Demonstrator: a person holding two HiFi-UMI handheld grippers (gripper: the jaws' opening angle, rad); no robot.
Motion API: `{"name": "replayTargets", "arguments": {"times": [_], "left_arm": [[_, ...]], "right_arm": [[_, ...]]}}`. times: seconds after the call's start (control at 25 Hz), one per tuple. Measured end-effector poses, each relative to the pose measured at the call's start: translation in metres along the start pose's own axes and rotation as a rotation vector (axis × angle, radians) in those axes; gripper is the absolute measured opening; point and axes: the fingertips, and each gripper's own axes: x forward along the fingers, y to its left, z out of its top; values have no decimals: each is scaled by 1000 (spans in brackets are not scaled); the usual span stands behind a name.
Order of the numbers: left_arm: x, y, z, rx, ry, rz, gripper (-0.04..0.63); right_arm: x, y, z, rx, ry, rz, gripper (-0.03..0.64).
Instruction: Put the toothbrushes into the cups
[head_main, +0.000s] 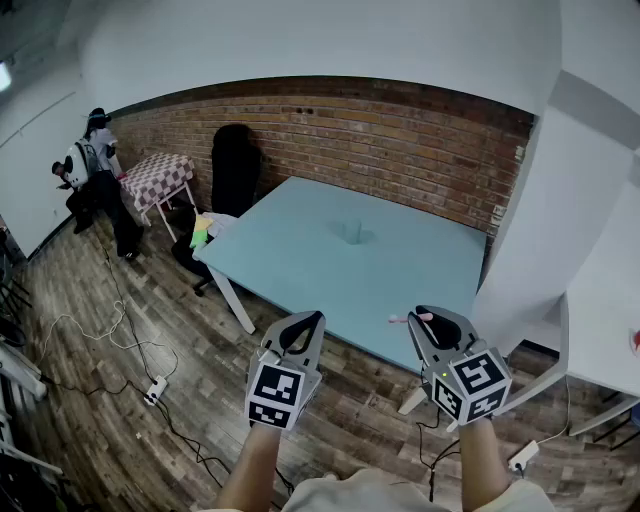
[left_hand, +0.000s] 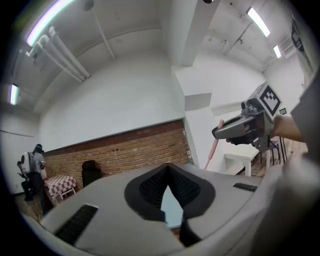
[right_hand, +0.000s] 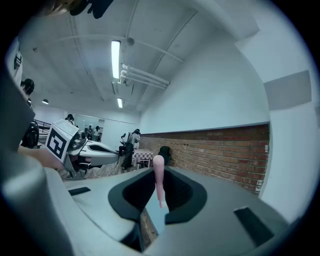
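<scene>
Toothbrush (right_hand: 158, 177), slim pink plastic, is sitting pinched in your right gripper (head_main: 421, 314); your left gripper (head_main: 313, 318) is pressing ribbed jaws together, empty, near the smooth blue table (head_main: 290, 262) edge.

1 pink toothbrush (right_hand: 159, 187) upright in the right gripper (right_hand: 156, 172); 1 pale-blue cup (head_main: 352, 233) on the table (head_main: 290, 260).

Ceiling tube lights (right_hand: 115, 59) lit the room evenly and fairly brightly; shadows were soft. Every view bowed strongly toward dark, vignetted corners. The far brick wall (head_main: 400, 140) was slightly blurred, glare mild.
</scene>
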Motion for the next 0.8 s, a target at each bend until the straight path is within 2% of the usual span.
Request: {"name": "replayTargets", "arguments": {"times": [0.32, 0.8], "left_arm": [[0, -9, 0, 1, 18, 14, 18], [-9, -32, -1, -1, 27, 38, 18]], "right_arm": [[-8, -8, -4, 57, -25, -3, 49], [-21, -11, -14, 57, -24, 29, 51]]}}
